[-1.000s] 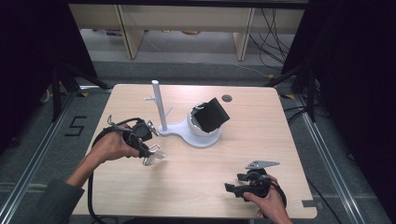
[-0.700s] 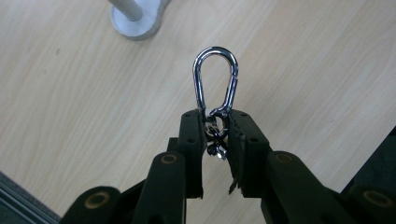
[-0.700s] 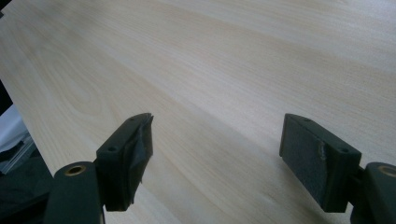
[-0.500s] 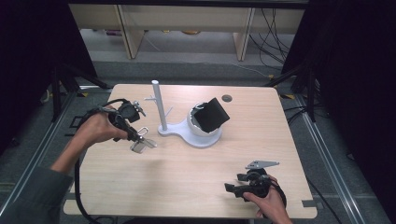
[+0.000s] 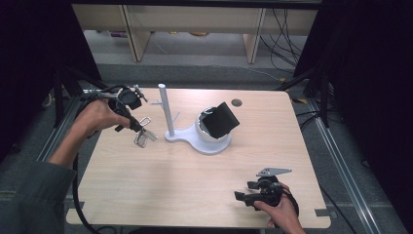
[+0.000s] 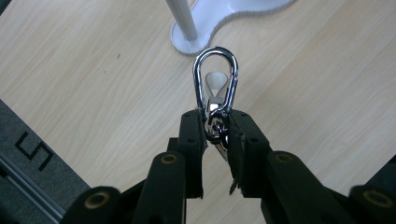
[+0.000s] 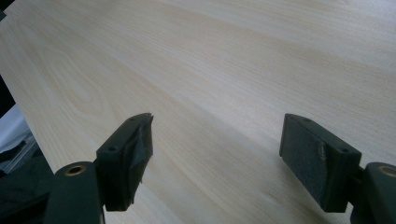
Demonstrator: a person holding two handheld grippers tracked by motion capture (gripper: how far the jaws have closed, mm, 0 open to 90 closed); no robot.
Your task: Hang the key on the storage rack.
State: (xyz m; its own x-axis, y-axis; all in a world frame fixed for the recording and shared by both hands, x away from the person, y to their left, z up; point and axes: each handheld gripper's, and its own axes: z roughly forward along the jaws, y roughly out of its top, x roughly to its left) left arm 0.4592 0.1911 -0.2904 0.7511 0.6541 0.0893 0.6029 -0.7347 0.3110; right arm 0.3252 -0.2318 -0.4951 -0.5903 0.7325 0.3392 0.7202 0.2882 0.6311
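My left gripper [image 5: 138,129] hangs above the table's left side, shut on the swivel end of a silver snap hook [image 5: 144,138]. In the left gripper view the snap hook [image 6: 215,77] sticks out past the left gripper [image 6: 216,122] and points toward the white stand's post [image 6: 183,18]. The white stand [image 5: 166,108] has small pegs and a curved base [image 5: 192,141], which carries a white bowl with a black block [image 5: 220,120] in it. My right gripper [image 5: 243,196] rests near the table's front right edge; in its own view the right gripper [image 7: 217,140] is open over bare wood.
A small dark round grommet [image 5: 236,102] sits in the tabletop behind the stand. Metal rails [image 5: 336,156] run along both sides of the table. Shelving and cables lie beyond the far edge. A cable trails from my left hand over the left edge.
My left hand has risen and moved left and toward the far side, carrying the snap hook with it. The right hand has stayed where it was.
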